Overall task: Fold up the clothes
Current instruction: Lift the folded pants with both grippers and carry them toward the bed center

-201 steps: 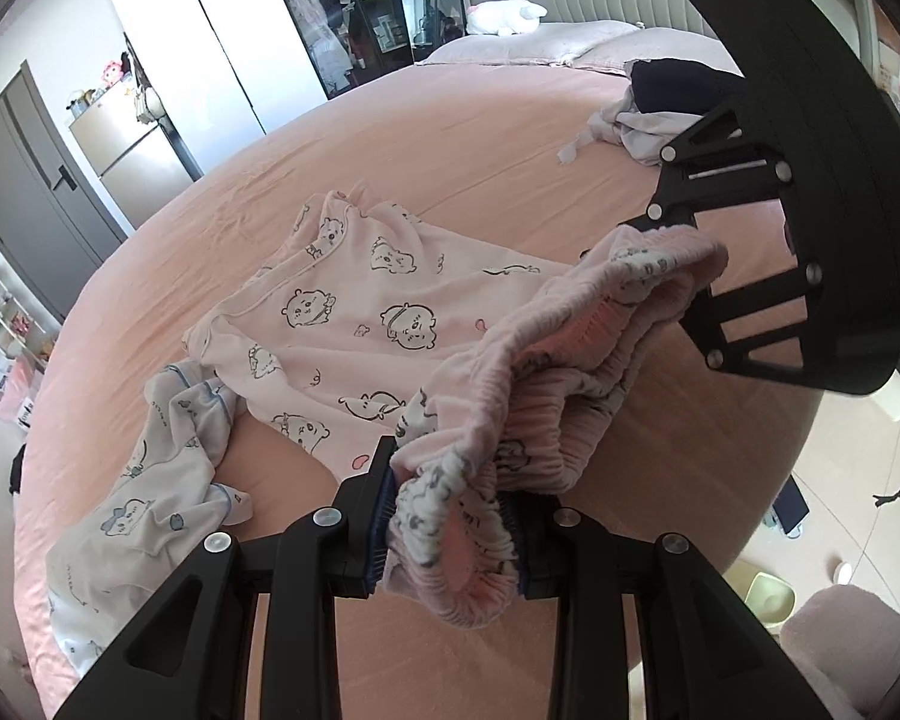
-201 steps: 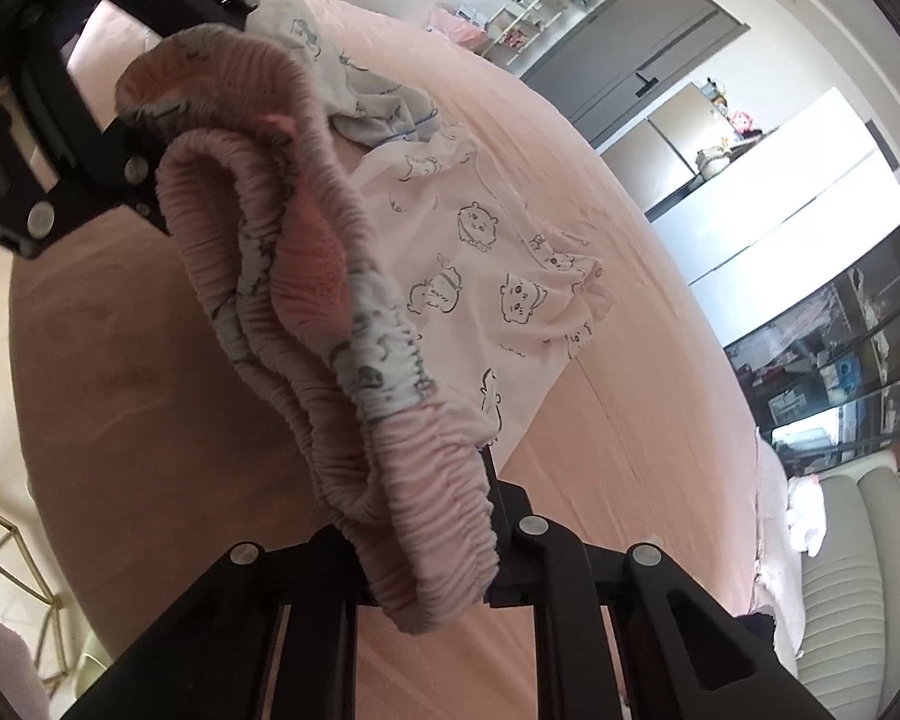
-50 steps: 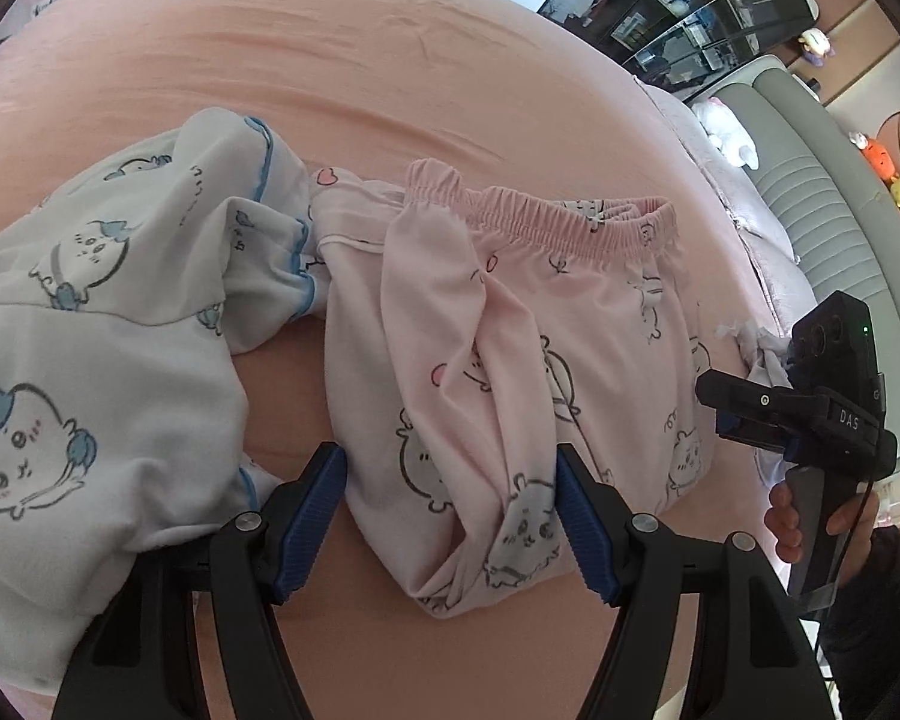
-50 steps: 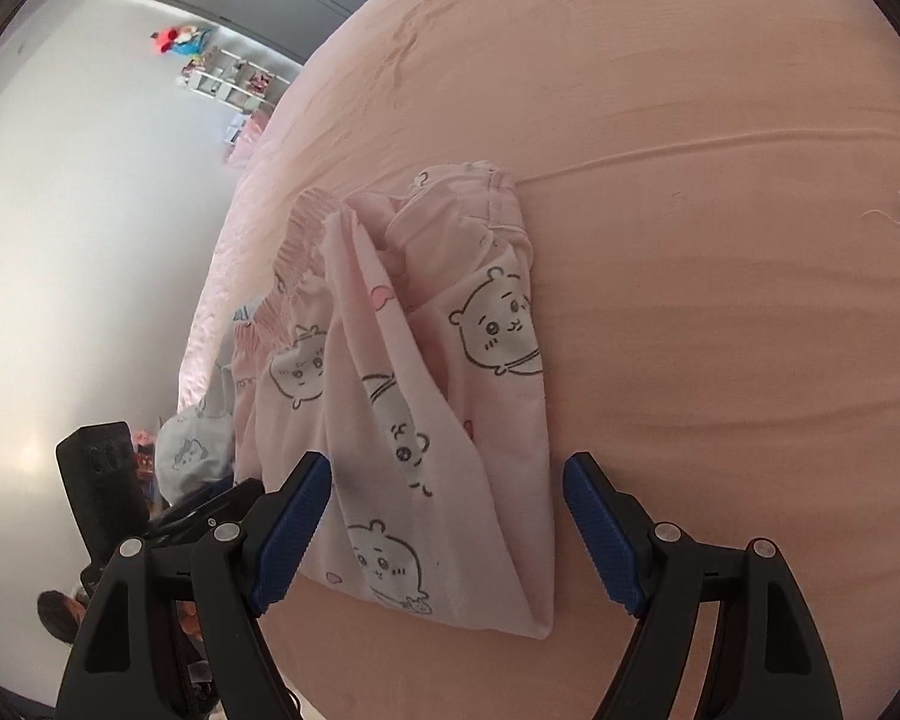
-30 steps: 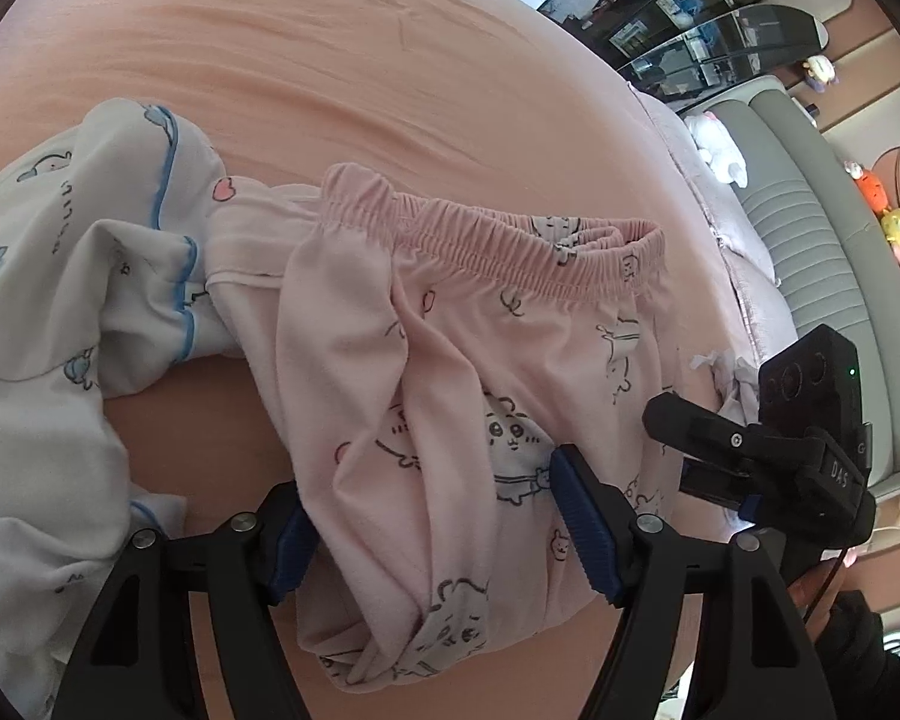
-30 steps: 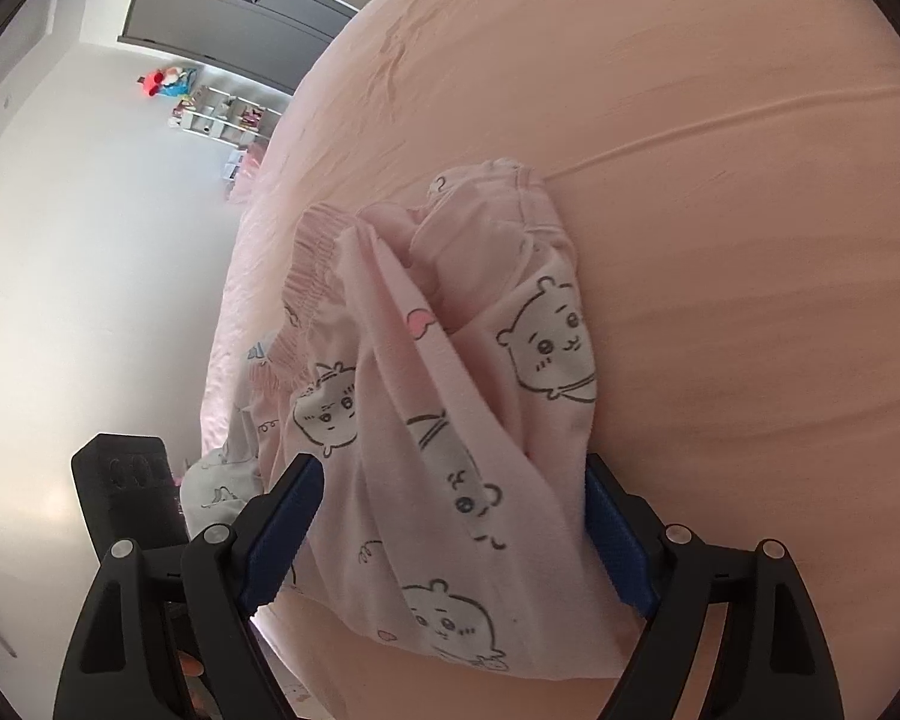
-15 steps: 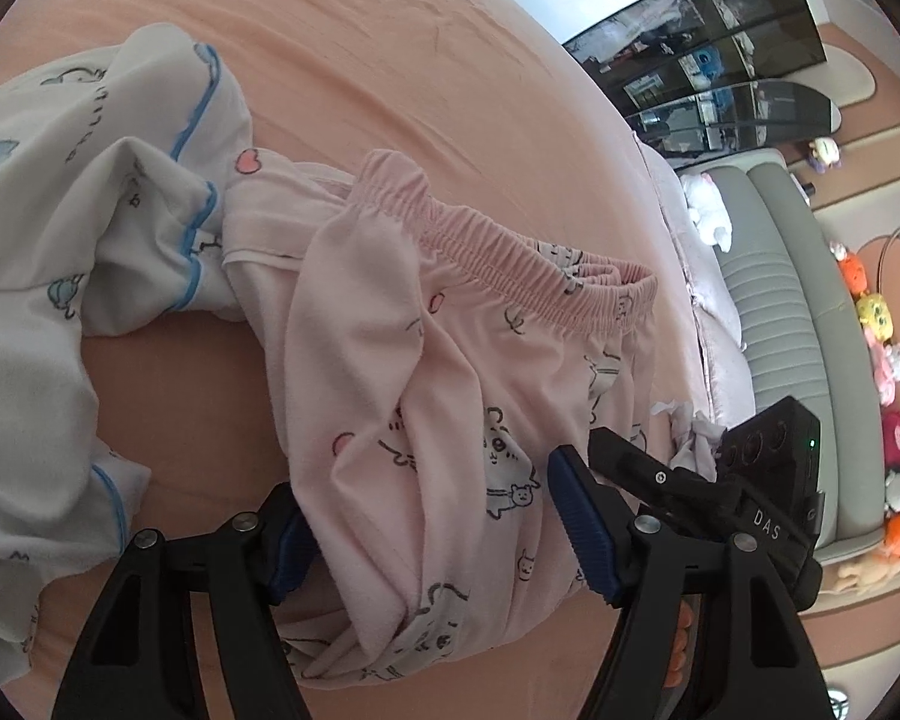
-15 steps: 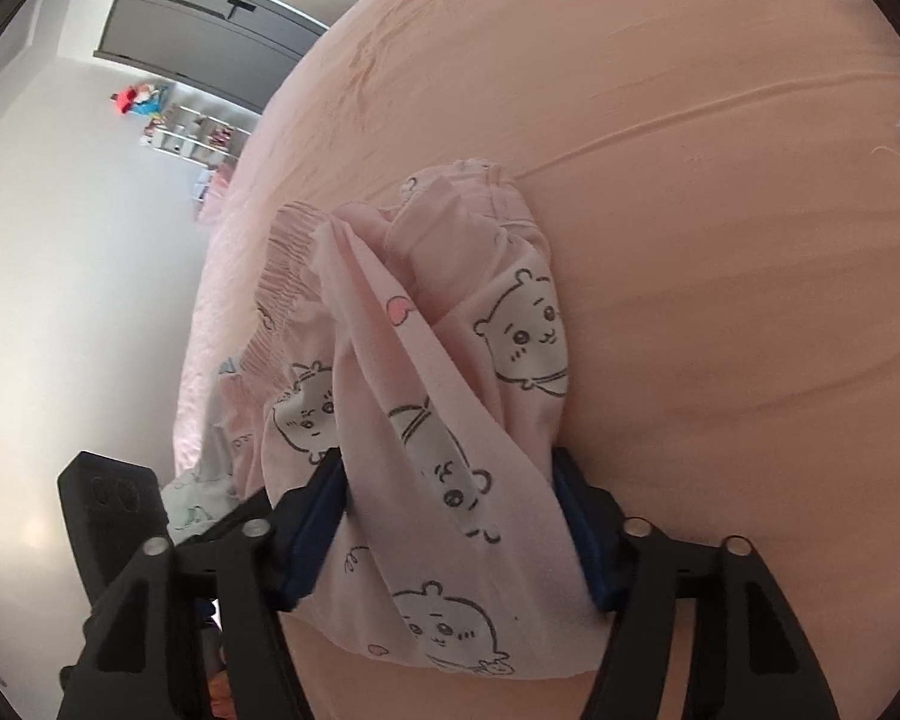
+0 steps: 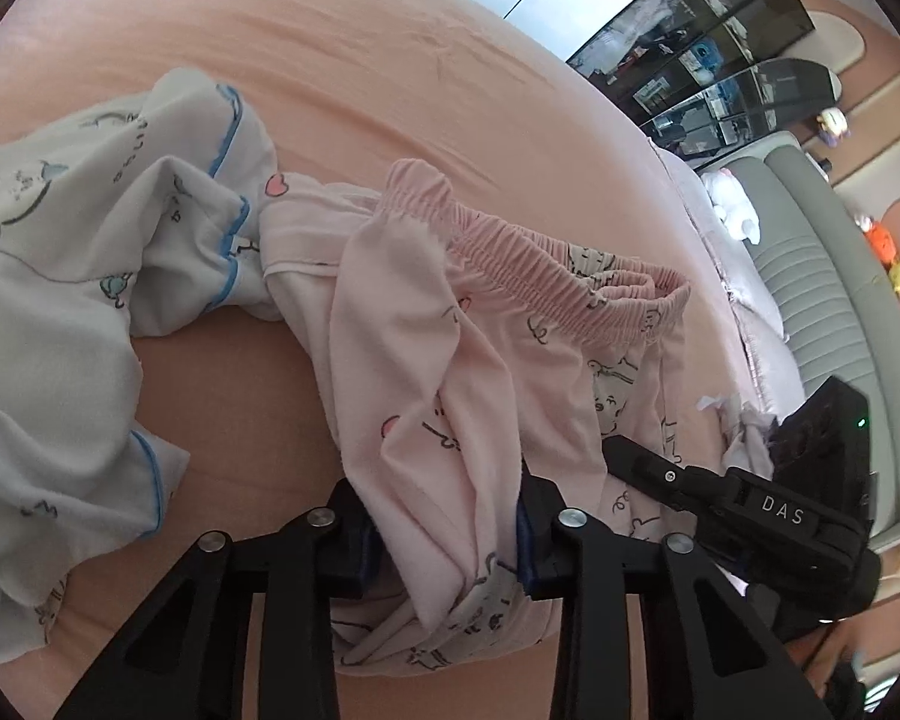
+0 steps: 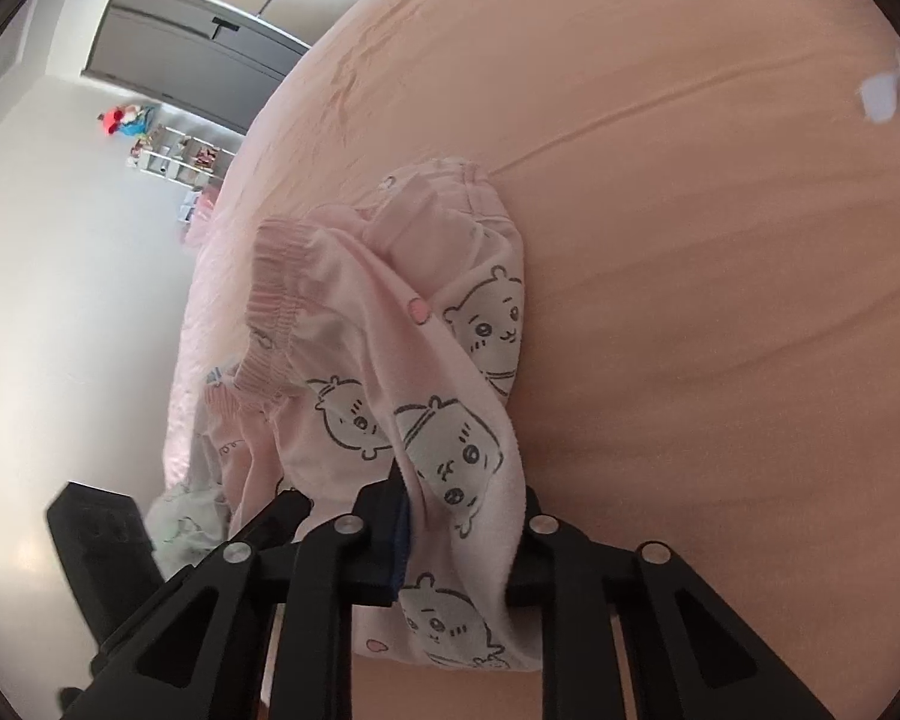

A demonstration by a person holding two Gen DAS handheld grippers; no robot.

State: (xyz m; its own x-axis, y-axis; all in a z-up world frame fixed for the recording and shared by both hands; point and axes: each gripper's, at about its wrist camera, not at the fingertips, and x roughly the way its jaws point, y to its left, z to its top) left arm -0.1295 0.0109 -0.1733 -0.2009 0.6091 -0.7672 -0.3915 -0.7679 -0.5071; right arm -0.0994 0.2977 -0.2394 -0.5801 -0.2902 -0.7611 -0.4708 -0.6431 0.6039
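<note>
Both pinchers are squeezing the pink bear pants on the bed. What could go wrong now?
The left gripper and right gripper are closing on bunched folds of the pink pants, so a lift might drag up extra layers and spoil the fold. The white pajama with blue trim touches the pants' far corner and could get tugged along.

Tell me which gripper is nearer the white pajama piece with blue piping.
Left. The left gripper, closing on the pink shorts, sits right beside the white pajama piece. The right gripper grips the shorts' far side, farther away.
</note>
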